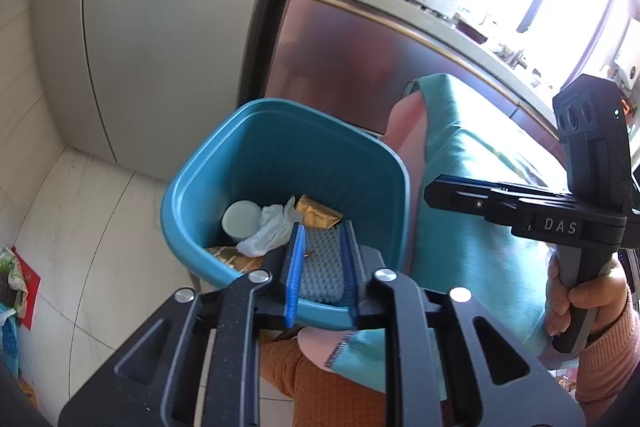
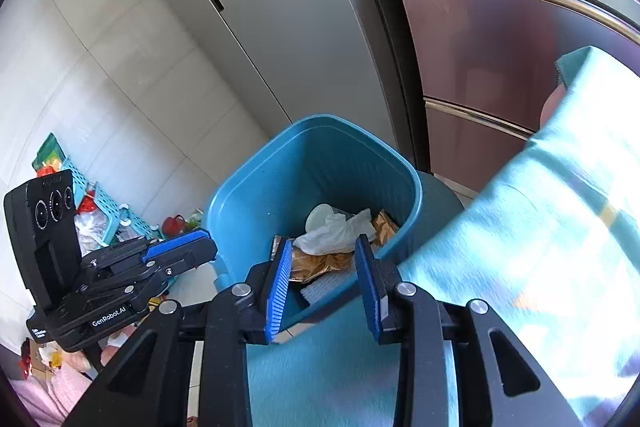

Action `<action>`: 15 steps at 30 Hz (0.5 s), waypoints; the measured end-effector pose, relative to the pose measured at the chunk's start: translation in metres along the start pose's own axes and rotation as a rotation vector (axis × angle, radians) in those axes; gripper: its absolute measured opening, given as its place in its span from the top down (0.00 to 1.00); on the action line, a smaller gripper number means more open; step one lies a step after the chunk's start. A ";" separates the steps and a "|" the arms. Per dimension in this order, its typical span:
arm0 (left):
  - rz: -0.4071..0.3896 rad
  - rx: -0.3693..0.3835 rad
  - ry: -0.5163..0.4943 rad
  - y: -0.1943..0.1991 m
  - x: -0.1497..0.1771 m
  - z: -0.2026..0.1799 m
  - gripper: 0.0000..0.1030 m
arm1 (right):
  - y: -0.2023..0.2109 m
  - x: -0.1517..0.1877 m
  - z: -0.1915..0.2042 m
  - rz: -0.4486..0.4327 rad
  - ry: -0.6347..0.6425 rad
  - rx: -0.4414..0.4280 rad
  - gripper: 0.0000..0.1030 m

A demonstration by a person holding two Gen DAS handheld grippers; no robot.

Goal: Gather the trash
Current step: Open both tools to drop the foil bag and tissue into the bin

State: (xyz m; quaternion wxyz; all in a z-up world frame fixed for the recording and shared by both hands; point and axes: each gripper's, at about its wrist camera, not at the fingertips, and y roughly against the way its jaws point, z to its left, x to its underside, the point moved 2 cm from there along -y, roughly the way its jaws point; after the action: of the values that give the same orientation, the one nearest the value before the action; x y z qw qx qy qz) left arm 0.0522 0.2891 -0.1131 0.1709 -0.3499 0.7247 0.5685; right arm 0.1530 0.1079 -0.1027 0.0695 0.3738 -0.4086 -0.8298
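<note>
Blue bin (image 1: 192,187), contents partly hidden by my fingers.

My left gripper (image 1: 322,267) and right gripper (image 2: 326,285) hang jaws apart, empty, above it. Inside: white tissue (image 2: 334,233), gold wrappers (image 2: 320,263), pale cup (image 1: 241,219), grey sponge (image 1: 322,267) half-covered.

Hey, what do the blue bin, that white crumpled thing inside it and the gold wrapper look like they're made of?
The blue bin looks like moulded plastic: smooth, faintly glossy walls, rounded rim. The white crumpled thing seems to be tissue or thin paper, matte with soft creases; thin plastic film can't be ruled out. The gold wrapper looks like metallised foil or film: shiny, with sharp crinkles.
</note>
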 end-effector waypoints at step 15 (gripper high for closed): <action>-0.026 0.169 -0.114 0.005 -0.004 -0.077 0.59 | 0.109 0.041 -0.038 -0.195 -0.093 -0.003 0.64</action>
State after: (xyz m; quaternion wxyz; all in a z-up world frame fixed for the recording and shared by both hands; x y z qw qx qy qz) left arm 0.0630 0.2185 -0.0845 0.2480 -0.3109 0.7545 0.5222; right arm 0.1284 -0.0049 -0.0610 -0.0302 0.3729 -0.3719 -0.8495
